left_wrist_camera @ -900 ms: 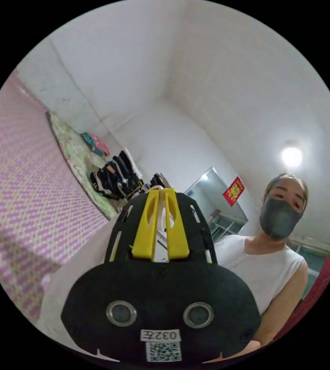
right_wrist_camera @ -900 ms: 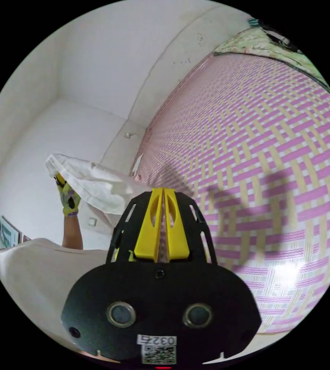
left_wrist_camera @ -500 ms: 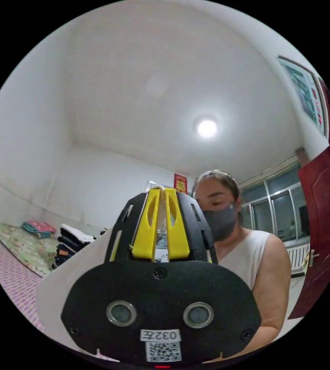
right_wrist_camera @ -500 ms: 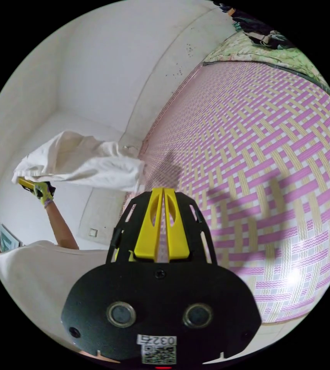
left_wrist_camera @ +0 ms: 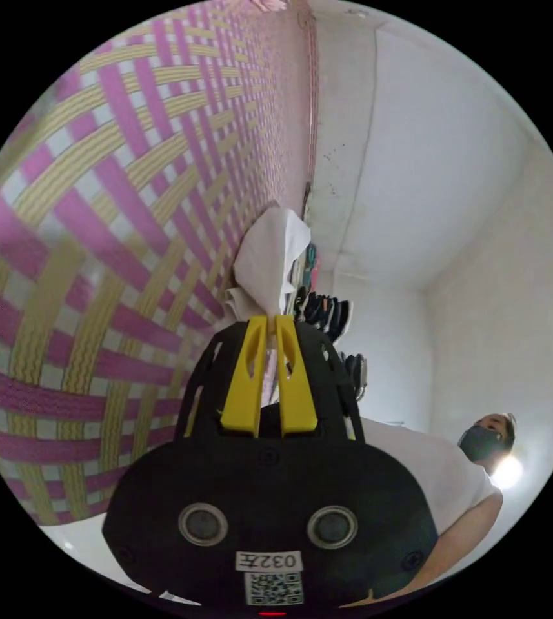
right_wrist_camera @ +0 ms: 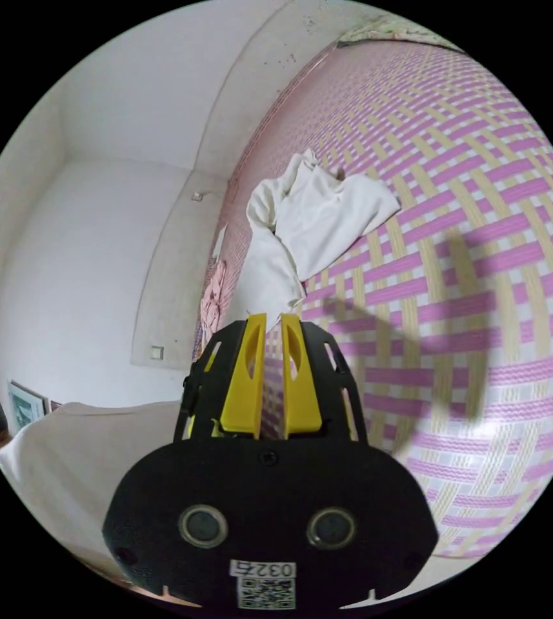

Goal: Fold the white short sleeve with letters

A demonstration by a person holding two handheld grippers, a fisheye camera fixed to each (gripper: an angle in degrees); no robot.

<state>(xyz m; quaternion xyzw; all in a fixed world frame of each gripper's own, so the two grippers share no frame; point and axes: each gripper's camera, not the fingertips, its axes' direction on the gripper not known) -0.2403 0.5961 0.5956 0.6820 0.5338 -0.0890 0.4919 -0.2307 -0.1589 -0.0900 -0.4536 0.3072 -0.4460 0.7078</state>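
- Pink-and-straw woven mat [right_wrist_camera: 470, 271] covers the work surface; white walls + ceiling [left_wrist_camera: 431, 193] around it, w/ a small wall switch [right_wrist_camera: 155, 352] at 8 o'clock in the right gripper view.
- White short sleeve [right_wrist_camera: 308, 225] lies crumpled on the mat at 12–1 o'clock in the right gripper view; letters not visible.
- Left gripper [left_wrist_camera: 270, 319]: yellow jaws close together, a bunch of the shirt [left_wrist_camera: 270, 264] rising from the tips at 12 o'clock; looks clamped on the cloth.
- Right gripper [right_wrist_camera: 267, 317]: jaws a bit apart, mat seen through the gap, nothing pinched; the shirt edge sits just past the tips.
- Left gripper view adds dark clothes [left_wrist_camera: 328, 313] stacked at 1 o'clock and a lamp [left_wrist_camera: 507, 472] at 4 o'clock, next to the person [left_wrist_camera: 444, 477].
- Vs 0.5 s ago: the shirt was up in the air in the left gripper; now down on the mat. Right jaws have parted slightly.
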